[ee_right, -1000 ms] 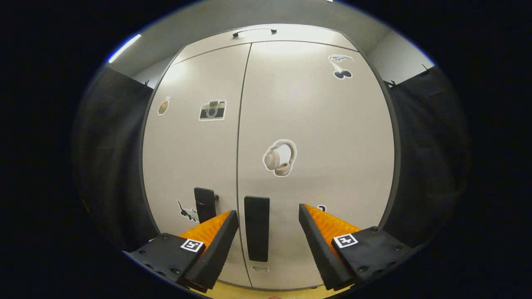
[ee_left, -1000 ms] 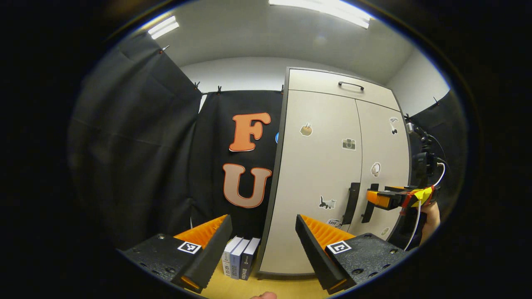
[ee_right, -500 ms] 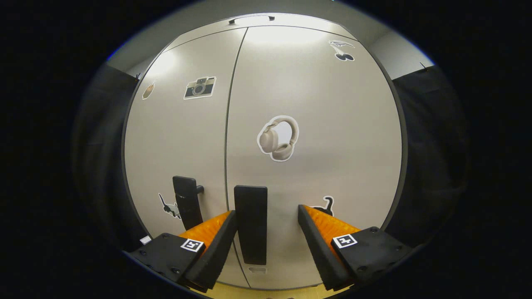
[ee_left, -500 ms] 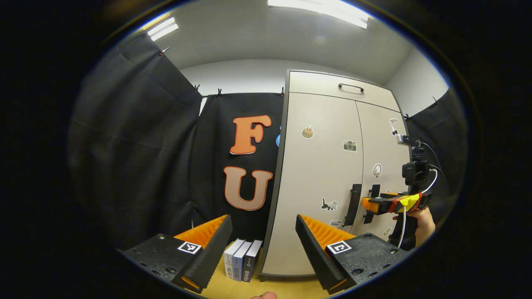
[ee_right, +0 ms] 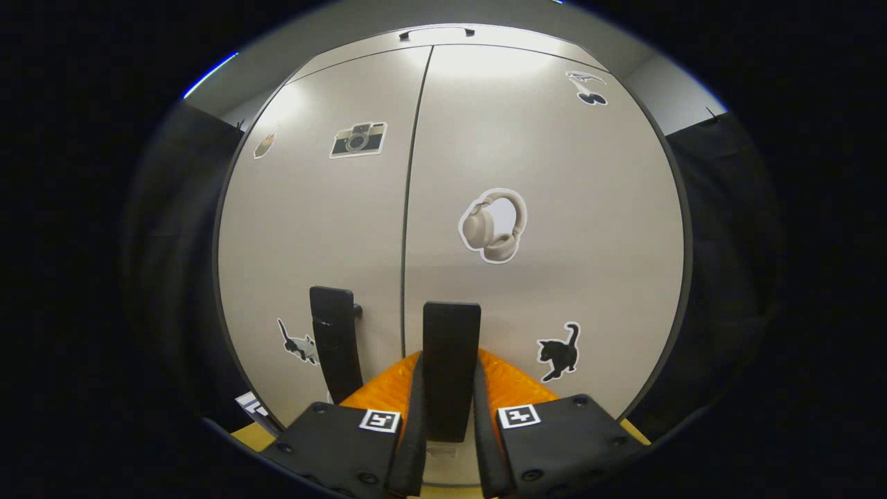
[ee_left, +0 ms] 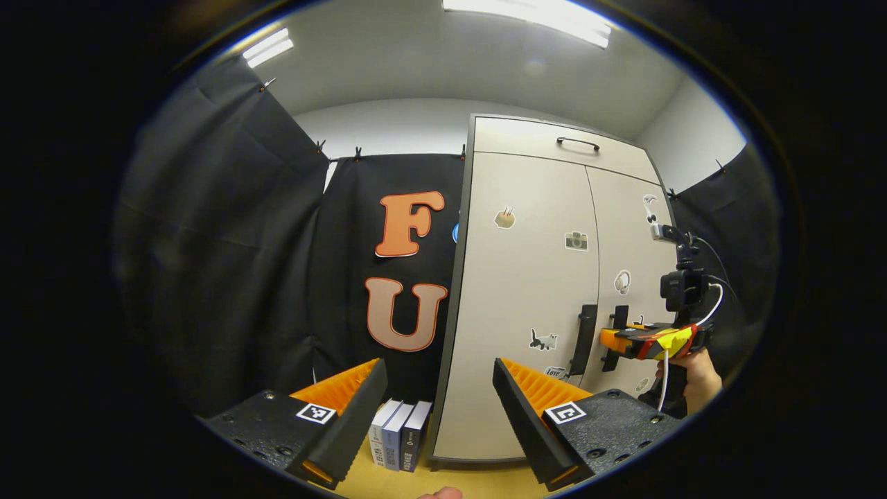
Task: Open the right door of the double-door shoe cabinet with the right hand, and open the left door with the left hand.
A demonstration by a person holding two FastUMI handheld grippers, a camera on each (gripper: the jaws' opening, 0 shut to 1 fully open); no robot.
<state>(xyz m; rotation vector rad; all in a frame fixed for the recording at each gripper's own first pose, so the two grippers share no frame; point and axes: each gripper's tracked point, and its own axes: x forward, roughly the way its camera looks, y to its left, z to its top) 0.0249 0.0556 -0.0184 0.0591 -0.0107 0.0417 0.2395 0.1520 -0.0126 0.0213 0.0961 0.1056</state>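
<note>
Nearest to me in the right gripper view, my right claw (ee_right: 447,416) had its two fingers pressed against either side of the right door handle (ee_right: 451,367), a black upright bar. Just left of it stood the second handle, the left door handle (ee_right: 335,350), untouched. Both doors of the shoe cabinet (ee_right: 554,208) lay flush, the seam between them a thin straight line, so neither had come open. I counted stickers on the fronts: a headphones sticker (ee_right: 493,225) and a black cat sticker (ee_right: 560,351) on the right door, a camera sticker (ee_right: 358,138) and another cat sticker (ee_right: 296,343) on the left (two smaller ones near the top edges were too small for me to make out).

In the left gripper view, my left claw (ee_left: 438,409) was spread wide with nothing between its fingers, well apart from the cabinet. Beyond it three books (ee_left: 400,433) stood upright on the wooden surface (ee_left: 485,478) just beside the cabinet's left side. Farther off I saw the right claw at the handles, a hand (ee_left: 696,381) gripping its body, and one more handle (ee_left: 580,143) on the top panel.
</note>
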